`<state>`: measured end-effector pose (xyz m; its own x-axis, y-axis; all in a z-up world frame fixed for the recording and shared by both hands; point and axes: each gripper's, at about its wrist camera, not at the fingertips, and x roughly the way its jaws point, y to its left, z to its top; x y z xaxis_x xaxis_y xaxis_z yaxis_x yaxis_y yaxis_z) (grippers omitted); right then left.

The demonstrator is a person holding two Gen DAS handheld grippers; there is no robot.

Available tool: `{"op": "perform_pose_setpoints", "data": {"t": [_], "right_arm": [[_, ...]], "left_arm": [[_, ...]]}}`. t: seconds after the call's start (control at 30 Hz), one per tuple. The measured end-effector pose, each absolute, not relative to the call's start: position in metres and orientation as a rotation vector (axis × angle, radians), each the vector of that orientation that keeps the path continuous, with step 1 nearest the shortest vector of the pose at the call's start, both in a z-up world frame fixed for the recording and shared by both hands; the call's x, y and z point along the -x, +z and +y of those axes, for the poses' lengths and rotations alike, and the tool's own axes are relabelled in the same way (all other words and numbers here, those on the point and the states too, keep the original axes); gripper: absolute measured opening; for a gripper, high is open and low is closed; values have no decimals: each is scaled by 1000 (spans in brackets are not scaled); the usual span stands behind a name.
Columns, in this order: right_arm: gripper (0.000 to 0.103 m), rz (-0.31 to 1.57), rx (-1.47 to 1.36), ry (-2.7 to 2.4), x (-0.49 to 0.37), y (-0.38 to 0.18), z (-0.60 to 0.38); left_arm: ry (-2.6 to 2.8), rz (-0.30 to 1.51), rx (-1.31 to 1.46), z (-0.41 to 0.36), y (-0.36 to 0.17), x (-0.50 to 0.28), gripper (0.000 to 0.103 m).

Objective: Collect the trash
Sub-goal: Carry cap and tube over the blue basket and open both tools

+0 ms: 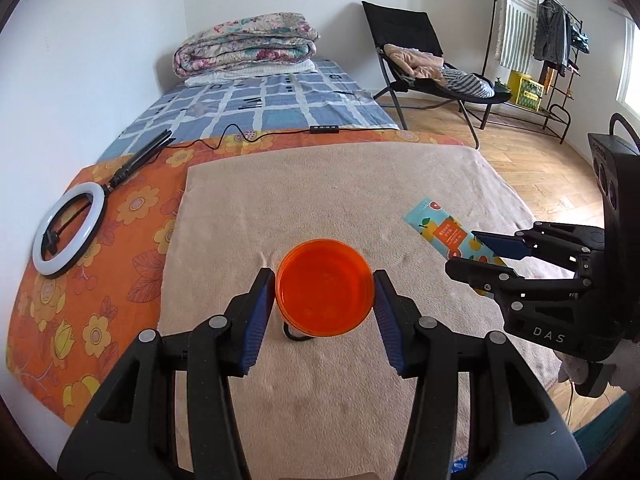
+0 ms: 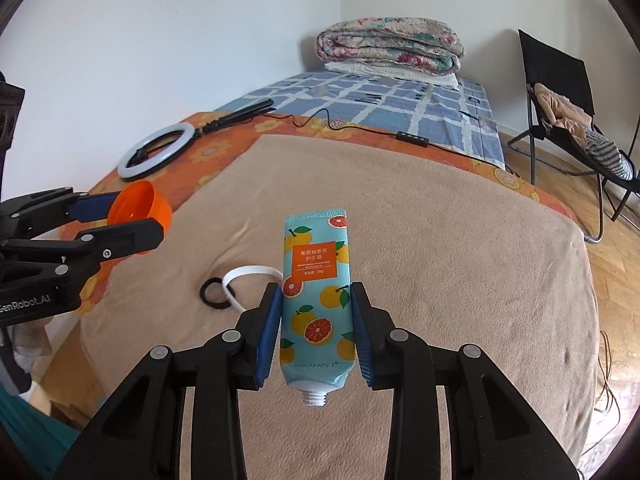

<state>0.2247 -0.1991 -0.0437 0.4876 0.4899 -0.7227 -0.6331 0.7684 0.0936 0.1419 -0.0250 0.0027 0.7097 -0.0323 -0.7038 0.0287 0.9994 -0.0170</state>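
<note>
My left gripper (image 1: 325, 280) is shut on an orange plastic cup (image 1: 325, 286), its blue pads pressing both sides of the rim, lifted above the beige blanket (image 1: 320, 184). The same cup (image 2: 141, 209) and left gripper (image 2: 132, 218) show at the left of the right wrist view. My right gripper (image 2: 316, 296) is shut on a teal hand-cream tube (image 2: 316, 280) printed with oranges, its capless neck pointing toward the camera. That tube (image 1: 448, 232) and the right gripper (image 1: 466, 248) appear at the right of the left wrist view.
A black hair tie (image 2: 215, 289) and a white strap (image 2: 244, 276) lie on the beige blanket (image 2: 440, 240). A ring light (image 1: 68, 228) with its cable rests on the orange floral sheet (image 1: 100, 320). Folded quilts (image 1: 248, 44), a black chair (image 1: 420, 60) and a clothes rack (image 1: 540, 40) stand farther off.
</note>
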Motion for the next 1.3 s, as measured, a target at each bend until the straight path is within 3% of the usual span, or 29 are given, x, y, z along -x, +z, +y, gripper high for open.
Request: {"op": "perform_pose_setpoints", "data": {"t": [0.6,1.0,1.3], "right_arm": [[32,802,228,781,-95,-34,-232],[32,883,268,819,-42,-70,-234],[32,949,289,837,-19,-95,-235]], "left_arm": [[-101,711,-55,-62,13,-15,50],[-122,764,-67,-72,-15,14,50],[-138,902,-80,-72,-68,25,50]]}}
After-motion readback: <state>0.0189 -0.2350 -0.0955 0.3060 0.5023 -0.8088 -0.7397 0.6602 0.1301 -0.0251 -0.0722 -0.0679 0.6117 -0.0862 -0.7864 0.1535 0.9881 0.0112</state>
